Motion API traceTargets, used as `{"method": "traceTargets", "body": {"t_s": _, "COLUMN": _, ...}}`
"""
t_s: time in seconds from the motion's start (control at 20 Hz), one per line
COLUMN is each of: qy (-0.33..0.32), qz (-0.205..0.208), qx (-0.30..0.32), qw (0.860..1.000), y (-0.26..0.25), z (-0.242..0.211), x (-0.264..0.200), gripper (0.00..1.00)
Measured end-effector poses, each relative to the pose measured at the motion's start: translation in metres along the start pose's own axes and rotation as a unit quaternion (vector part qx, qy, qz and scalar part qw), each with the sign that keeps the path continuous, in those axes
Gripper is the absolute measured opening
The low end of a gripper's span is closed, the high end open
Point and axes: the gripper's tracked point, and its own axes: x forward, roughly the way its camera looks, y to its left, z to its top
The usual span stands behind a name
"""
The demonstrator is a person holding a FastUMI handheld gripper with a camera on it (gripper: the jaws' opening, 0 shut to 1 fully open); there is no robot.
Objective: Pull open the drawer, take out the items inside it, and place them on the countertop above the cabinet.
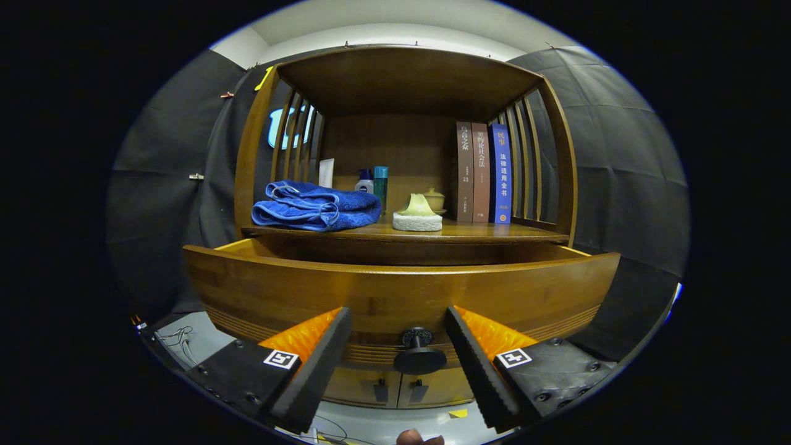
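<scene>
Brown polished wood makes up the wide curved-front drawer, which fills the middle of the frame and already stands pulled out from the cabinet, its top rim showing a dark gap behind it. From this low angle its inside is hidden, so I cannot tell what lies in it. At the lower centre, its small dark round knob on a short stem sits between the fingers of the gripper, which are spread wide, neither one touching the knob or the drawer front.

Judging by the thick boards, the drawer is stiff and fairly heavy, and its glossy face looks slippery; the knob is the only sure place to take hold for any further pull, with the fingers closing on its stem behind the disc. The items inside would have to be reached from above the rim.

Just above the drawer, in the centre of the frame, runs the brown wooden surface where the items belong. On it lie a folded blue towel at the left, a pale sponge on a white pad in the middle, a small lidded ceramic pot behind that, some bottles at the back, and three upright books at the right. Free room remains along the front edge at the right.
</scene>
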Motion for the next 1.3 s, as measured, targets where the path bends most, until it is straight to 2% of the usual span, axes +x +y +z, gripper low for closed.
{"method": "traceTargets", "body": {"t_s": 0.95, "qy": 0.018, "qz": -0.017, "qx": -0.023, "qw": 0.999, "y": 0.007, "z": 0.005, "x": 0.090, "gripper": 1.00}}
{"method": "traceTargets", "body": {"t_s": 1.3, "qy": 0.019, "qz": -0.018, "qx": -0.039, "qw": 0.999, "y": 0.011, "z": 0.003, "x": 0.096, "gripper": 1.00}}
